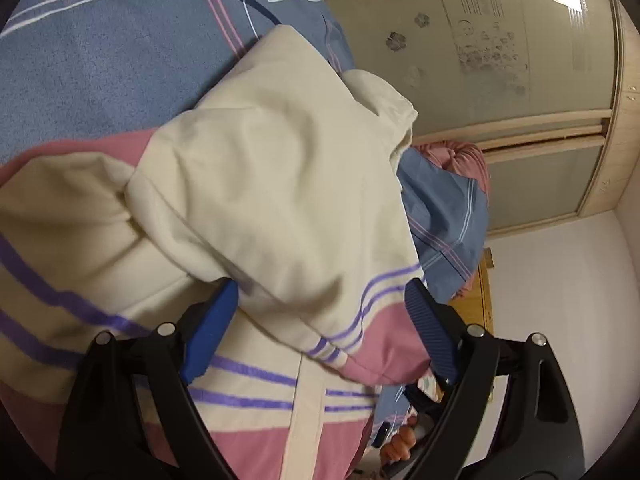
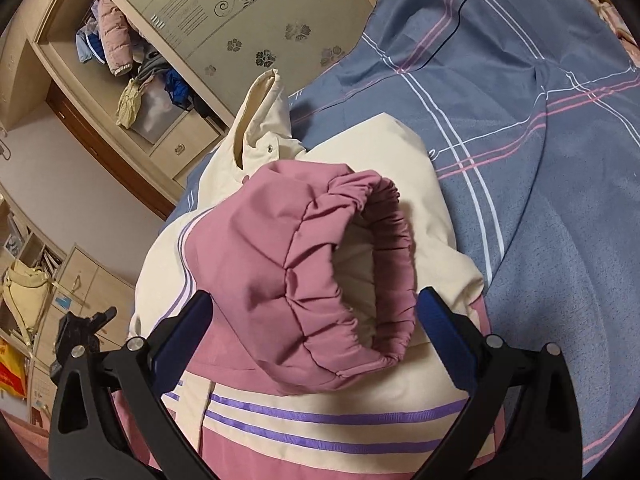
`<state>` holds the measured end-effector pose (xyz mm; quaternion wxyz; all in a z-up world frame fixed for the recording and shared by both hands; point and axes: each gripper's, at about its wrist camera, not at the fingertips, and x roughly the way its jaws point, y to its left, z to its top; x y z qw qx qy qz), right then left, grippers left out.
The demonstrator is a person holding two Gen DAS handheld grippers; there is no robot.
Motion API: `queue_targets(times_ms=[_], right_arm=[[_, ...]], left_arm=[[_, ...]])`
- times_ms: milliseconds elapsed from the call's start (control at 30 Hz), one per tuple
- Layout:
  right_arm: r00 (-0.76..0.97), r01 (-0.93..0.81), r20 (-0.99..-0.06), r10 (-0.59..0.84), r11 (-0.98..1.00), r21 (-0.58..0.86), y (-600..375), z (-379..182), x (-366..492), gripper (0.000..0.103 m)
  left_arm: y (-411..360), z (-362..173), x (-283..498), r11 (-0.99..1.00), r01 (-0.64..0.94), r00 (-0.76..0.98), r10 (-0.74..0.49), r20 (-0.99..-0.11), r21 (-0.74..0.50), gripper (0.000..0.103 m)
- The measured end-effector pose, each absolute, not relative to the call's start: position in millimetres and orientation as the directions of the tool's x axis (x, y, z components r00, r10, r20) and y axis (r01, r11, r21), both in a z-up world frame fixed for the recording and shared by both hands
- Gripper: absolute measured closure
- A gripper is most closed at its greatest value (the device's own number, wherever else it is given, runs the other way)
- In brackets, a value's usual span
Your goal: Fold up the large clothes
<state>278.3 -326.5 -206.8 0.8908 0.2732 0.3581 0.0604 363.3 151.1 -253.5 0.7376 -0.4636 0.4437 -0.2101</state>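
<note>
The jacket (image 2: 360,208), cream and pink with purple stripes, lies on the blue plaid bedspread (image 2: 540,100), its collar (image 2: 260,120) pointing toward the wardrobe (image 2: 168,20). Judged stage: sleeves being folded in over the body, with the body itself not yet folded. The pink cuff (image 2: 360,280) rests on the chest of the jacket, directly between the fingers of the right gripper (image 2: 316,304); the jaws stand wide apart, and no fabric is seen pinched between them. The left gripper (image 1: 324,292) is likewise spread wide, its blue pads either side of a cream sleeve (image 1: 280,180) laid across the jacket; one pad tip is hidden under the fabric edge, yet nothing appears clamped. The next move likely calls for flattening both sleeves, then taking the hem, which is out of view, and bringing it toward the collar. Risk: the padded sleeve may spring open.
</note>
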Motion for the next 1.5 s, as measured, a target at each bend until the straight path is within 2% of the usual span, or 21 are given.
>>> queue_targets(times_ms=[100,333,367,400,433,467,500,533,600,700,767,833,900,967,1000,1033,1100,1200,1333,1433,1500], right_arm=[[0.743,0.078,-0.602,0.292,0.856,0.511,-329,-202,279,0.001],[0.73,0.045,-0.614,0.301,0.875,0.482,-309,-201,293,0.004],[0.726,0.037,-0.617,0.305,0.878,0.478,-306,-200,296,0.02],[0.709,0.029,-0.631,0.315,0.881,0.472,-302,-199,301,0.041],[0.698,0.025,-0.638,0.327,0.878,0.478,-300,-199,304,0.049],[0.691,0.015,-0.635,0.347,0.871,0.492,-296,-197,308,0.06],[0.692,-0.008,-0.622,0.367,0.865,0.502,-290,-193,311,0.068],[0.697,-0.027,-0.612,0.375,0.866,0.5,-284,-189,313,0.07],[0.701,-0.097,-0.59,0.4,0.874,0.477,-260,-176,321,0.075],[0.713,-0.194,-0.573,0.403,0.9,0.391,-213,-156,330,0.077],[0.729,-0.269,-0.548,0.411,0.908,0.322,-183,-143,332,0.077],[0.734,-0.332,-0.542,0.41,0.912,0.241,-156,-136,336,0.077],[0.715,-0.339,-0.573,0.4,0.915,0.217,-147,-143,348,0.077],[0.668,-0.275,-0.661,0.342,0.939,0.207,-151,-168,370,0.077],[0.657,-0.226,-0.693,0.296,0.955,0.194,-161,-181,378,0.077],[0.658,-0.19,-0.706,0.263,0.965,0.182,-169,-189,381,0.078],[0.674,-0.099,-0.71,0.204,0.977,0.187,-200,-201,380,0.078],[0.679,-0.061,-0.692,0.244,0.959,0.278,-234,-199,370,0.078],[0.665,-0.111,-0.701,0.257,0.962,0.248,-240,-187,353,0.076],[0.659,-0.086,-0.722,0.209,0.975,0.204,-245,-179,343,0.054],[0.656,-0.02,-0.744,0.125,0.989,0.149,-253,-177,331,0.044]], left_arm=[[160,-253,353,0.546,-0.14,0.527,-0.665,-0.529,-0.826,0.016],[167,-255,378,0.512,-0.195,0.599,-0.613,-0.515,-0.837,0.016],[173,-256,380,0.466,-0.195,0.625,-0.619,-0.476,-0.863,0.024],[178,-256,379,0.447,-0.2,0.644,-0.61,-0.461,-0.872,0.041],[188,-255,377,0.431,-0.206,0.668,-0.594,-0.448,-0.878,0.057],[198,-254,374,0.412,-0.203,0.692,-0.581,-0.428,-0.888,0.063],[212,-254,370,0.396,-0.203,0.723,-0.556,-0.41,-0.896,0.074],[224,-254,367,0.392,-0.213,0.744,-0.529,-0.409,-0.895,0.081],[252,-261,357,0.362,-0.236,0.786,-0.474,-0.396,-0.902,0.083],[273,-268,343,0.364,-0.297,0.821,-0.374,-0.431,-0.883,0.088],[290,-258,319,0.449,-0.364,0.866,-0.159,-0.474,-0.816,0.089],[311,-260,301,0.386,-0.394,0.879,-0.106,-0.464,-0.834,0.087],[322,-262,296,0.31,-0.374,0.879,-0.182,-0.441,-0.874,0.076],[314,-241,294,0.427,-0.368,0.861,-0.179,-0.476,-0.826,0.071],[307,-229,294,0.492,-0.353,0.854,-0.178,-0.489,-0.796,0.062],[295,-215,297,0.548,-0.321,0.848,-0.197,-0.492,-0.772,0.047],[267,-196,304,0.619,-0.24,0.829,-0.27,-0.489,-0.748,0.033],[225,-178,321,0.691,-0.099,0.79,-0.383,-0.479,-0.716,0.033],[146,-170,358,0.764,0.065,0.68,-0.505,-0.532,-0.642,0.034],[109,-179,386,0.767,0.101,0.609,-0.552,-0.57,-0.634,0.039],[98,-193,413,0.818,0.034,0.588,-0.481,-0.65,-0.575,0.055]])
